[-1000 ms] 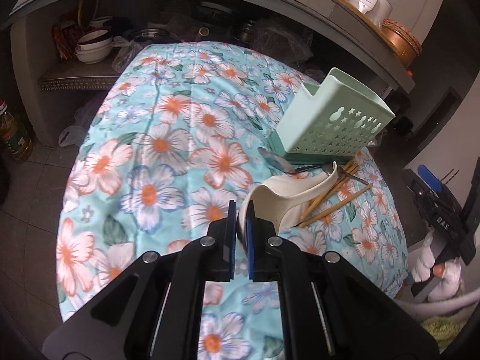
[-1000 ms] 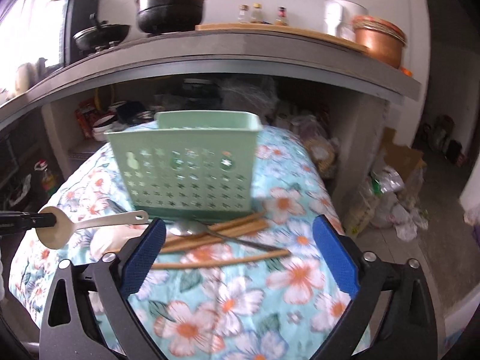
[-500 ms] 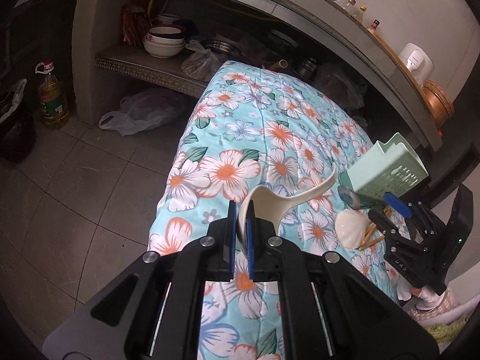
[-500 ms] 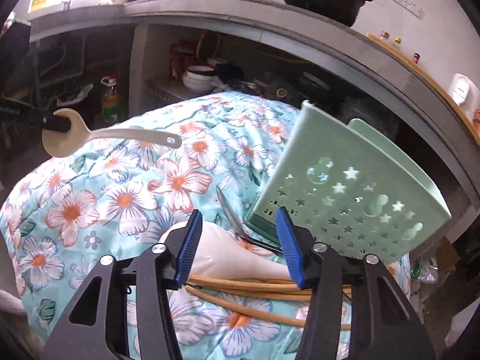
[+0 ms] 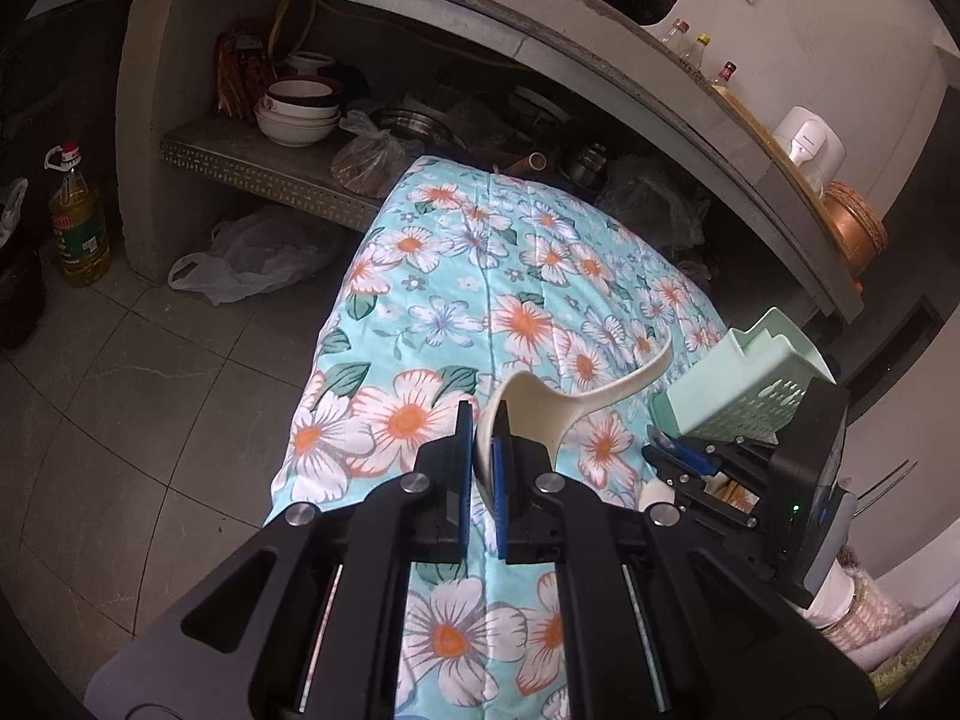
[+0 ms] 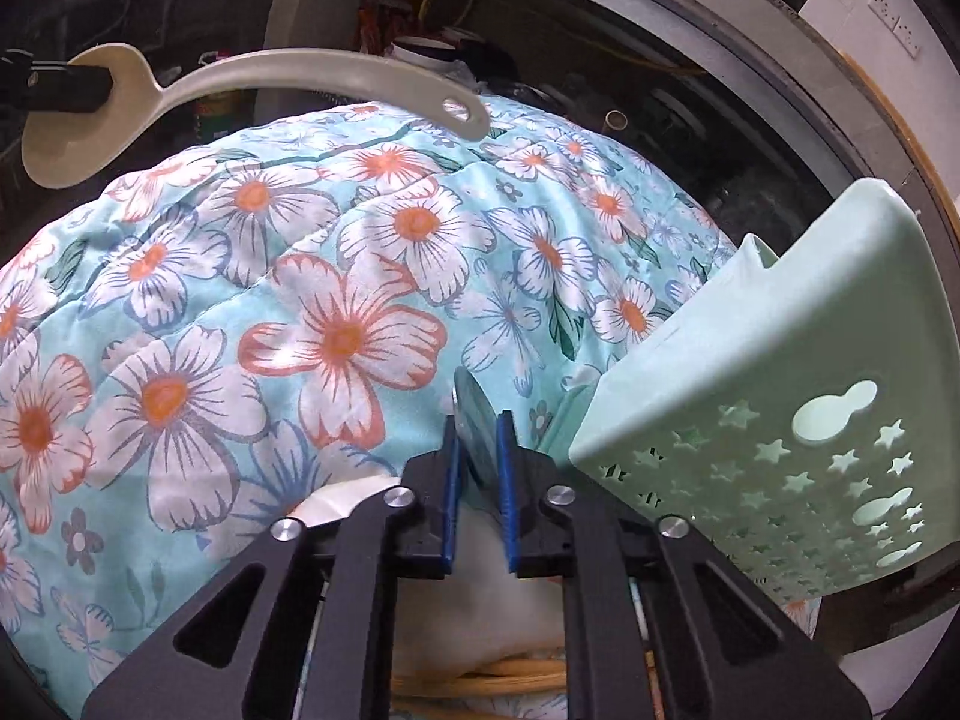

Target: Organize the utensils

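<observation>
Left wrist showed my left hand-held gripper (image 5: 480, 456) clamped on the cream spoon's (image 5: 543, 411) bowl, aloft above the floral desk (image 5: 480, 276). Light, stiff, glossy; probably slippery there. My right hand-held gripper (image 6: 478, 480) pinched a thin metal blade (image 6: 471, 420) beside the green caddy (image 6: 780, 420), crowding it.

The cream ladle (image 5: 558, 402) looks like smooth, faintly glossy plastic, the mint caddy (image 6: 774, 414) at four o'clock is matt perforated plastic, the floral cover (image 6: 336, 276) on the desk is soft quilted cloth, and both hand-held grippers are matt black plastic with shiny metal screws.
</observation>
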